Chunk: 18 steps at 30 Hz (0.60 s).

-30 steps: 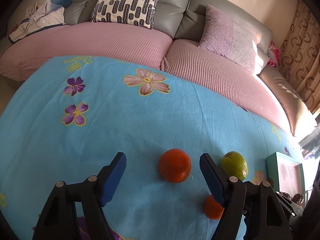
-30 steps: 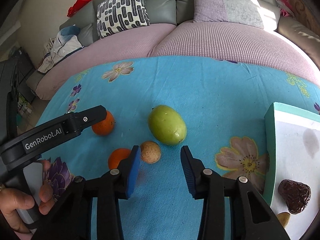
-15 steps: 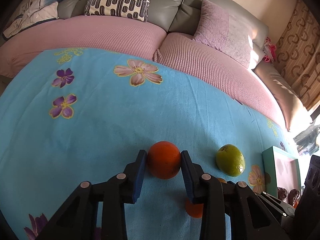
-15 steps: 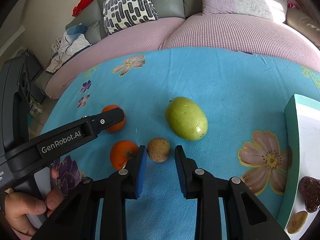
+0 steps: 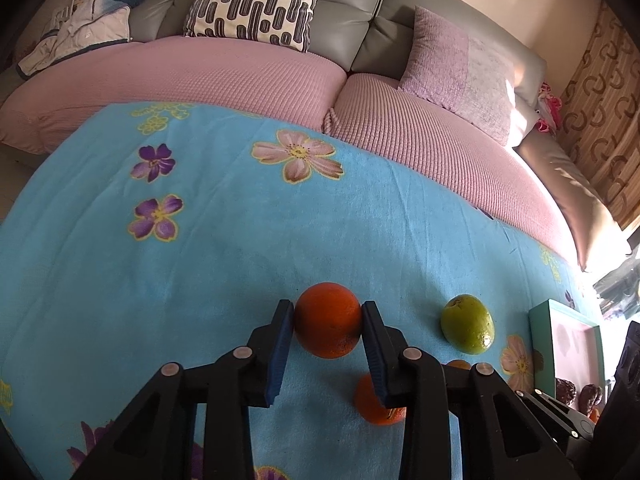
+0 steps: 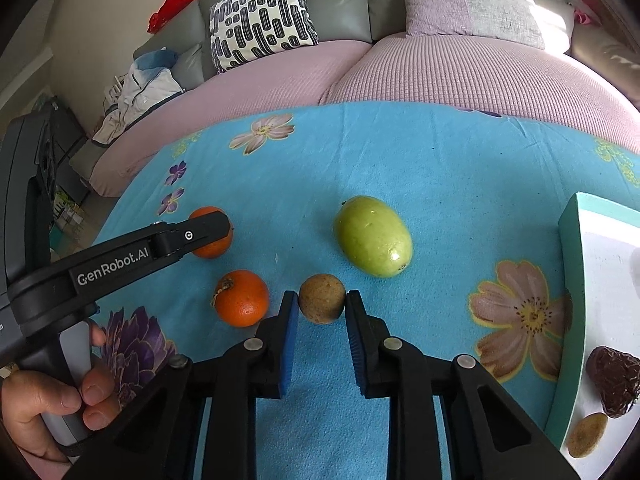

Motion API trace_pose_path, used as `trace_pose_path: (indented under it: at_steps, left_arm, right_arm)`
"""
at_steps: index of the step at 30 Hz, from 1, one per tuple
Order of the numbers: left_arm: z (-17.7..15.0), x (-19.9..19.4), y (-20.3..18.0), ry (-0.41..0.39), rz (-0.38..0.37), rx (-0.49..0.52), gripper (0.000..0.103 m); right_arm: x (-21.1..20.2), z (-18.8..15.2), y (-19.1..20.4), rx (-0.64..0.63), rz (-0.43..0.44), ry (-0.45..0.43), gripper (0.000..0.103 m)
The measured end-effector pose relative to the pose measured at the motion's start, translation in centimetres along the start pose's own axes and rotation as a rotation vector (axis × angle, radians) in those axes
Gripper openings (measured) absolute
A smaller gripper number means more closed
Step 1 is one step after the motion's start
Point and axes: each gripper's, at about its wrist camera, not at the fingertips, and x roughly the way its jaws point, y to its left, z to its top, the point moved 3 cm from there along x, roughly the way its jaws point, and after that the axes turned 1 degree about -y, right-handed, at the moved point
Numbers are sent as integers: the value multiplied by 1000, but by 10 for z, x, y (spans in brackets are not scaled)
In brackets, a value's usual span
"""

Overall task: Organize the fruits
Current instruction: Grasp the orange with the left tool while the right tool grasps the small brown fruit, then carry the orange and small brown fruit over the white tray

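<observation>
My left gripper is shut on an orange over the blue flowered cloth; in the right wrist view its black finger covers part of that orange. My right gripper is shut on a small brown round fruit. A second orange lies just left of it, partly hidden behind the left gripper's finger in the left wrist view. A green oval fruit lies behind and to the right, also seen as the green fruit.
A teal-rimmed tray at the right edge holds a dark wrinkled fruit and a brown round one. A pink sofa with cushions curves behind the table. A hand grips the left tool's handle.
Both grippers have closed from open: the left around the orange, the right around the small brown fruit. The left gripper's view has risen slightly with the orange.
</observation>
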Motion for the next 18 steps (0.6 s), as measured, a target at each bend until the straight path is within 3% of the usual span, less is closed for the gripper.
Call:
trace_pose_path:
  at_steps: [18]
  left_arm:
    - [-5, -41, -16, -41, -7, 44, 37]
  right_arm:
    - [-65, -19, -27, 56, -92, -55, 25]
